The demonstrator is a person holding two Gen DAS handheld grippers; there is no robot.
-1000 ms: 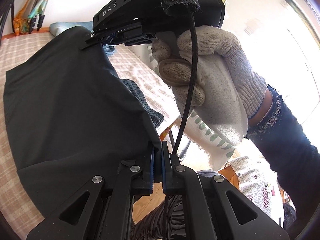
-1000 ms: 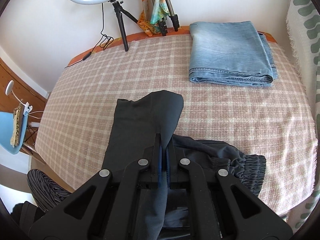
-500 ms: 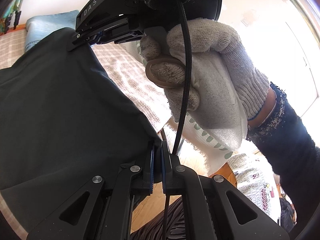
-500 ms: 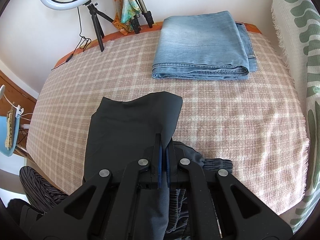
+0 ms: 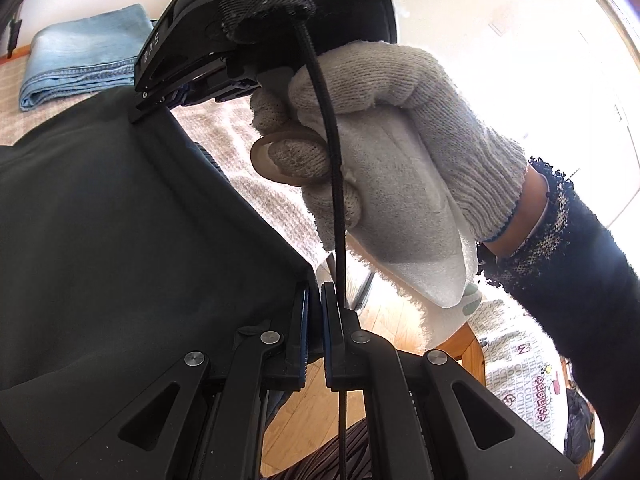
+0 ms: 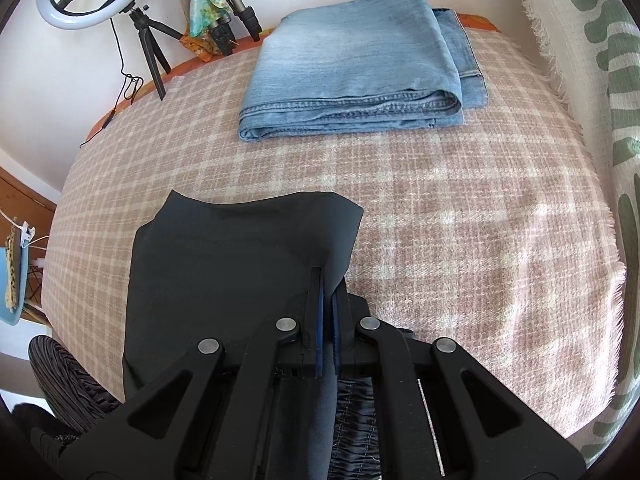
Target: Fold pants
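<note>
Two grippers, the left gripper (image 5: 314,300) and the right gripper (image 6: 326,292), each pinch one corner of the black pants (image 6: 224,264) tight, holding that end up over the checked table (image 6: 460,232) so it can fold over flat.

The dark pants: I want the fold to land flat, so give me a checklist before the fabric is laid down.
1. Left hand-held gripper clamped on the dark pants: ok.
2. Right hand-held gripper clamped on the other corner: ok.
3. Held edge taut between the two: ok.
4. Checked blanket ahead bare for laying down: ok.
5. Folded jeans apart from the pants: ok.
6. Lower layer and waistband lying smooth: cannot tell.
</note>
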